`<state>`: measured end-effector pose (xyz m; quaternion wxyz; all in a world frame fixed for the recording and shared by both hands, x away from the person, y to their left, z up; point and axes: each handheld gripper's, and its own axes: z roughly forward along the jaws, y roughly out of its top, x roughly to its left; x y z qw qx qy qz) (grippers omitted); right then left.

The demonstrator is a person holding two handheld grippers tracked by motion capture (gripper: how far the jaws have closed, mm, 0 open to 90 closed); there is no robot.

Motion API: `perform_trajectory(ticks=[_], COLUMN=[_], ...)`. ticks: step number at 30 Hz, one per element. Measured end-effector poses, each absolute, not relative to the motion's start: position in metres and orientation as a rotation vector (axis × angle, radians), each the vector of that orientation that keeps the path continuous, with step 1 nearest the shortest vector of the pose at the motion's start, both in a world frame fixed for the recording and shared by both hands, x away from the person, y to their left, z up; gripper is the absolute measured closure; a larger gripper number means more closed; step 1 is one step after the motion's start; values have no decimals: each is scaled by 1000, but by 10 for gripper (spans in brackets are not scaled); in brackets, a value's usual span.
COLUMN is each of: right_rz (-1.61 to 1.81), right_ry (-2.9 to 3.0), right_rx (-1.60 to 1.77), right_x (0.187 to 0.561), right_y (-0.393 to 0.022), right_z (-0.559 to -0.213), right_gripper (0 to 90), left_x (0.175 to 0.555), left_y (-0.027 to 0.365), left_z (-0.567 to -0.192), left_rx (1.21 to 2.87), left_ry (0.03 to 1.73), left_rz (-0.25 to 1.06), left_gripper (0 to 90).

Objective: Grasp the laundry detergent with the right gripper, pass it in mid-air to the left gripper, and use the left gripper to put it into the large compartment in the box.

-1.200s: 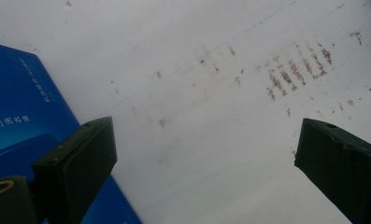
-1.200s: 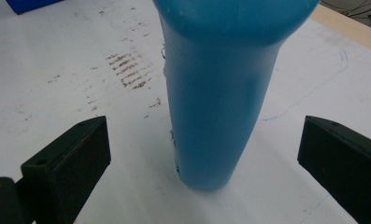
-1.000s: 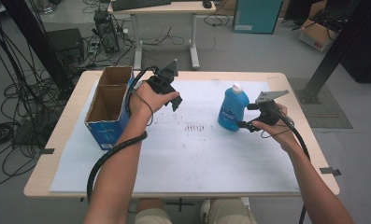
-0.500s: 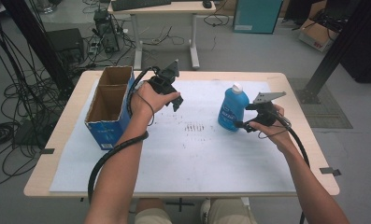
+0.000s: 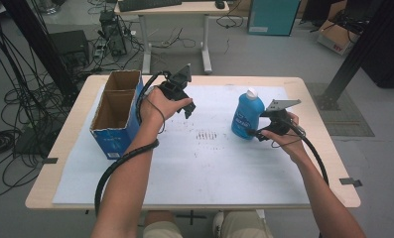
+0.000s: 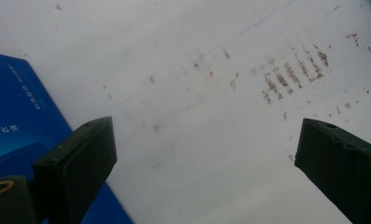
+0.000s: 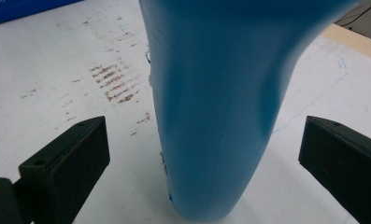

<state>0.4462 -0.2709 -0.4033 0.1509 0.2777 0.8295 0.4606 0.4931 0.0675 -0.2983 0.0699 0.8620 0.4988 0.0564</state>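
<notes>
A blue bottle (image 5: pixel 247 115) with a white cap stands upright on the white sheet, right of centre. My right gripper (image 5: pixel 258 133) is low beside its base, open. In the right gripper view the bottle (image 7: pixel 220 93) stands between the two wide-apart jaws of that gripper (image 7: pixel 204 140), and neither pad touches it. My left gripper (image 5: pixel 188 108) hovers above the sheet just right of the blue cardboard box (image 5: pixel 116 111). It is open and holds nothing (image 6: pixel 206 140); the box's blue side (image 6: pixel 15 126) shows at its left jaw.
The box is open-topped, with two compartments, at the table's left. A white sheet (image 5: pixel 204 168) with brown scuff marks (image 5: pixel 207 135) covers most of the wooden table (image 5: pixel 333 163). Cables trail from both grippers. Desks, boxes and wiring stand on the floor beyond.
My right gripper has come slightly lower and closer to the bottle's base. The bottle, the box and my left gripper have stayed where they were.
</notes>
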Motion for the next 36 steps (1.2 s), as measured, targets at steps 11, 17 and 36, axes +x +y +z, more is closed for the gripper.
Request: perform_trajectory(ticks=[11, 17, 36], right_rz=[1368, 1377, 1407], right_ry=[2330, 2320, 2277], right_rx=[821, 835, 791], right_x=[449, 449, 449], right_y=[-269, -264, -259], right_z=[-408, -412, -412], right_gripper=[16, 17, 14], left_x=[494, 495, 494], left_y=[63, 64, 65], left_z=[-299, -300, -298], left_rx=[2598, 2600, 2600], left_ry=[1493, 1493, 1491], left_rz=[171, 167, 174], left_gripper=[58, 58, 58])
